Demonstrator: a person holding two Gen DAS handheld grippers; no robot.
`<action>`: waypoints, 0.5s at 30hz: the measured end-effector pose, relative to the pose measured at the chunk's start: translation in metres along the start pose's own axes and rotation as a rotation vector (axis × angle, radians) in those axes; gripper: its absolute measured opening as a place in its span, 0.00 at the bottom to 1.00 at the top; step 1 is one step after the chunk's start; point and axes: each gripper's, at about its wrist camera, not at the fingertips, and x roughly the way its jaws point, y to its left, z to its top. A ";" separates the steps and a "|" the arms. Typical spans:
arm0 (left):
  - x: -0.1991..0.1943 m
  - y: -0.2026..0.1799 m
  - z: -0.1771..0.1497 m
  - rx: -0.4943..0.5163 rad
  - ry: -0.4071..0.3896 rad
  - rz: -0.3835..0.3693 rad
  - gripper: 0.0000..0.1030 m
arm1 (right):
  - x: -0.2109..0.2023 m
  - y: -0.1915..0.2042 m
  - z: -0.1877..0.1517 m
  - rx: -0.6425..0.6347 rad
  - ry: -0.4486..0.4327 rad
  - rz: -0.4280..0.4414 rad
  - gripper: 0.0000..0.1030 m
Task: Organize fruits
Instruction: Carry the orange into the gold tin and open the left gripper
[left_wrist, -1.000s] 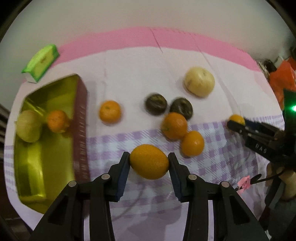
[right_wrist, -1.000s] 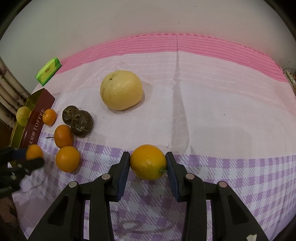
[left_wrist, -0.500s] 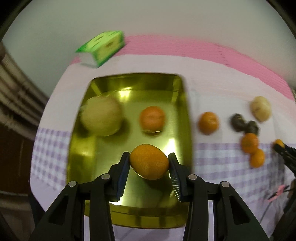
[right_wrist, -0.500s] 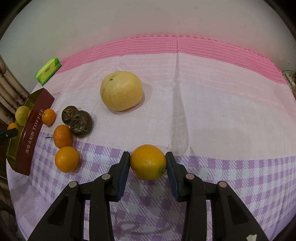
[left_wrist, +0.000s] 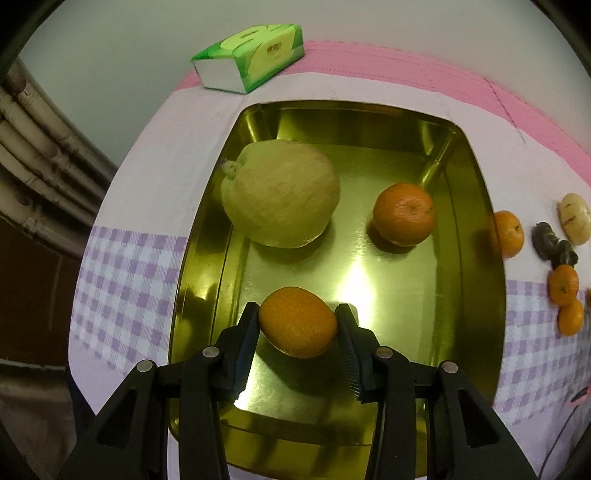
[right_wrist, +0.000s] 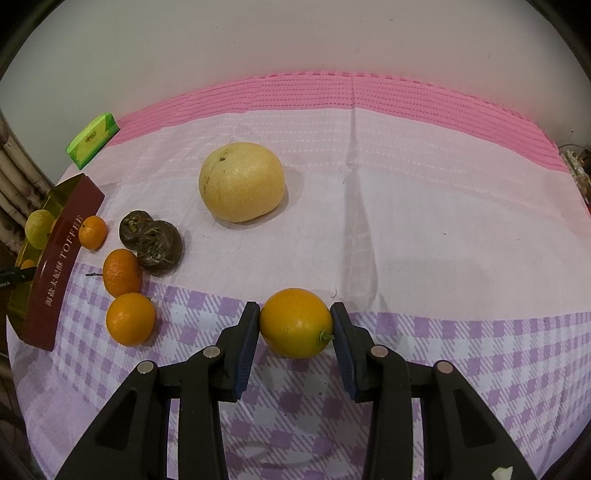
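Note:
My left gripper (left_wrist: 298, 325) is shut on an orange (left_wrist: 297, 321) and holds it low over the near part of the gold tin tray (left_wrist: 476, 229). In the tray lie a pale green pear (left_wrist: 280, 194) and a small orange (left_wrist: 403, 214). My right gripper (right_wrist: 294, 326) is shut on another orange (right_wrist: 295, 323) above the checked part of the cloth. On the cloth lie a yellow pear (right_wrist: 242, 181), two dark brown fruits (right_wrist: 153, 242) and three small oranges (right_wrist: 122, 272) next to the tray's red side (right_wrist: 61, 266).
A green tissue pack (left_wrist: 251, 55) lies behind the tray near the wall. Pipes (left_wrist: 33, 147) run along the wall left of the table. The table edge drops off left of the tray. The pink cloth strip (right_wrist: 354, 96) runs along the back.
My left gripper has carried its orange from over the cloth leftward and down into the tray. My right gripper has stayed in place with its orange.

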 end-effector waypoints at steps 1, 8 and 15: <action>0.001 0.000 0.000 -0.003 0.002 -0.001 0.41 | 0.000 0.000 0.000 0.000 0.000 -0.003 0.35; 0.010 0.009 0.002 -0.028 0.021 -0.002 0.41 | -0.003 0.002 0.000 0.006 -0.008 -0.024 0.35; 0.013 0.009 0.000 -0.026 0.029 0.006 0.41 | -0.003 0.007 0.002 -0.002 -0.004 -0.034 0.35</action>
